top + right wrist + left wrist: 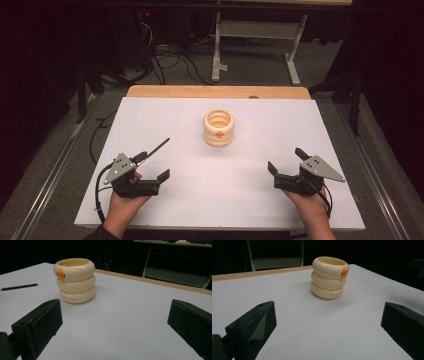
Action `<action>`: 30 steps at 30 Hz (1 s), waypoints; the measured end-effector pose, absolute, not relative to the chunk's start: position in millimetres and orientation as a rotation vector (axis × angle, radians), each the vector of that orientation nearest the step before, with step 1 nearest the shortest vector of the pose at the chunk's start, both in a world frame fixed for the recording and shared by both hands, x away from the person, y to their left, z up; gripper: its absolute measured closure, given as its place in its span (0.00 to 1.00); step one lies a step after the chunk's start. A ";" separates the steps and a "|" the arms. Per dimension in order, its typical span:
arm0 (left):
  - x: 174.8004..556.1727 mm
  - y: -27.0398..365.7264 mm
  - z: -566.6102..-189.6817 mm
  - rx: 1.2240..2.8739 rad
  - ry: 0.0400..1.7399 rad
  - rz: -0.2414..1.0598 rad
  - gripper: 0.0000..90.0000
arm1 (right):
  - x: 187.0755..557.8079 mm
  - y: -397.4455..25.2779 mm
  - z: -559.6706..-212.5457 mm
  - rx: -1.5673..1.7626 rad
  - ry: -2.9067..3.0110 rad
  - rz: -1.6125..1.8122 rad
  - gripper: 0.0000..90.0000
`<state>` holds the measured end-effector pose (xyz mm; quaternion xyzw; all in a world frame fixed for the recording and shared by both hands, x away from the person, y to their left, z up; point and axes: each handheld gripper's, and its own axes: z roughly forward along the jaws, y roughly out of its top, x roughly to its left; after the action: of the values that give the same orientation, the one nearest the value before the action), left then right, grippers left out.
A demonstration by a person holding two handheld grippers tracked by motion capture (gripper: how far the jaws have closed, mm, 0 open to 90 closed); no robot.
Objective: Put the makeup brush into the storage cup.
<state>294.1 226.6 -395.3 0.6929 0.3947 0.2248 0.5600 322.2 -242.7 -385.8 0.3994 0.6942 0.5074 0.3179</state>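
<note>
1. Two grippers were present, one per hand: the left gripper and the right gripper. Both rested low over the white table sheet.
2. One cream holder stood upright on the sheet. One thin black rod lay on the sheet just beside the left gripper's outer jaw.
3. Left gripper: jaws released, spread wide, nothing between them. Right gripper: jaws released, spread wide, nothing between them.
4. The holder stood ahead of both jaw pairs and well apart from them. In the left gripper view it lay ahead, slightly toward the right jaw. In the right gripper view it lay ahead, just beyond the left jaw.
5. The holder consisted of three stacked rounded rings with an open top. One small orange beak-like knob sat on the top ring.
6. Small lettering ran along the bottom ring; it was too small to read reliably.
7. The holder's interior was mostly hidden by its rim. Each gripper view cut off both jaws at the frame edges.
</note>
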 end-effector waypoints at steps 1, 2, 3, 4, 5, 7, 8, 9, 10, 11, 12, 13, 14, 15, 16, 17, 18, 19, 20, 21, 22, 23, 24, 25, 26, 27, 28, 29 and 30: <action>294.4 226.2 -395.6 1.637 0.935 0.529 0.01 | 322.4 -242.6 -386.0 1.051 1.826 1.333 0.01; 294.7 225.6 -396.0 1.636 0.939 0.528 0.01 | 322.4 -242.6 -386.0 1.051 1.827 1.332 0.01; 295.0 226.1 -396.0 1.650 0.939 0.530 0.01 | 322.4 -242.5 -386.1 1.053 1.827 1.332 0.01; 295.3 225.7 -396.3 1.652 0.943 0.528 0.00 | 322.5 -242.7 -386.1 1.051 1.827 1.332 0.01; 295.6 225.5 -396.5 1.656 0.945 0.527 0.01 | 322.6 -242.7 -386.2 1.051 1.828 1.333 0.01; 295.8 225.4 -396.7 1.660 0.947 0.525 0.01 | 322.5 -242.9 -386.3 1.055 1.828 1.332 0.01; 296.0 225.3 -397.0 1.666 0.949 0.524 0.01 | 322.6 -242.9 -386.4 1.055 1.829 1.333 0.01; 296.1 225.2 -397.0 1.668 0.950 0.524 0.00 | 322.7 -243.0 -386.4 1.052 1.830 1.334 0.01; 296.1 225.2 -397.0 1.668 0.950 0.524 0.01 | 322.7 -243.0 -386.4 1.052 1.830 1.334 0.01; 296.2 224.8 -397.2 1.665 0.952 0.522 0.01 | 322.7 -243.0 -386.5 1.052 1.830 1.333 0.01; 296.6 224.6 -397.5 1.670 0.954 0.521 0.01 | 322.8 -243.0 -386.5 1.051 1.830 1.333 0.01; 296.8 224.6 -397.6 1.673 0.954 0.520 0.01 | 322.8 -243.0 -386.5 1.051 1.830 1.331 0.01; 297.0 224.8 -397.7 1.679 0.953 0.519 0.01 | 322.8 -243.0 -386.5 1.051 1.830 1.331 0.01; 297.1 224.7 -397.8 1.681 0.954 0.518 0.01 | 322.9 -243.1 -386.5 1.050 1.830 1.332 0.01; 297.3 224.3 -397.9 1.682 0.956 0.517 0.01 | 323.0 -243.3 -386.6 1.049 1.831 1.330 0.01; 297.5 224.1 -398.1 1.686 0.958 0.516 0.01 | 323.1 -243.3 -386.7 1.049 1.832 1.330 0.01; 297.7 223.9 -398.4 1.691 0.959 0.516 0.01 | 323.1 -243.3 -386.9 1.051 1.833 1.329 0.01; 297.7 223.9 -398.4 1.691 0.959 0.516 0.00 | 323.1 -243.3 -387.0 1.052 1.835 1.328 0.01; 298.0 223.6 -398.7 1.706 0.961 0.518 0.00 | 323.0 -243.2 -387.1 1.055 1.834 1.329 0.01; 298.0 223.6 -398.7 1.706 0.961 0.518 0.01 | 323.0 -243.2 -387.1 1.055 1.834 1.329 0.01; 298.2 223.0 -399.0 1.706 0.964 0.517 0.01 | 323.0 -243.3 -387.0 1.053 1.833 1.329 0.01; 298.6 222.7 -399.3 1.716 0.968 0.515 0.01 | 323.1 -243.3 -387.0 1.051 1.833 1.329 0.01; 298.8 222.8 -399.5 1.723 0.968 0.515 0.01 | 323.3 -243.4 -387.0 1.048 1.833 1.329 0.01; 299.1 222.4 -399.8 1.725 0.971 0.513 0.01 | 323.1 -243.3 -387.0 1.051 1.833 1.328 0.01; 299.1 222.4 -399.8 1.725 0.971 0.513 0.01 | 323.2 -243.3 -387.1 1.050 1.834 1.327 0.01; 299.4 222.3 -400.1 1.731 0.973 0.512 0.01 | 323.1 -243.1 -387.1 1.054 1.834 1.330 0.01; 300.2 222.3 -400.6 1.745 0.977 0.508 0.01 | 323.1 -243.1 -387.2 1.053 1.834 1.329 0.01; 300.2 222.3 -400.6 1.745 0.977 0.508 0.00 | 323.1 -243.1 -387.2 1.053 1.834 1.329 0.01; 300.5 222.2 -400.9 1.747 0.977 0.504 0.01 | 323.1 -243.1 -387.2 1.053 1.834 1.329 0.01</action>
<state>300.5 222.2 -400.9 0.7265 0.4064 0.2098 0.5129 323.1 -243.1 -387.2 0.3998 0.6966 0.5047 0.3165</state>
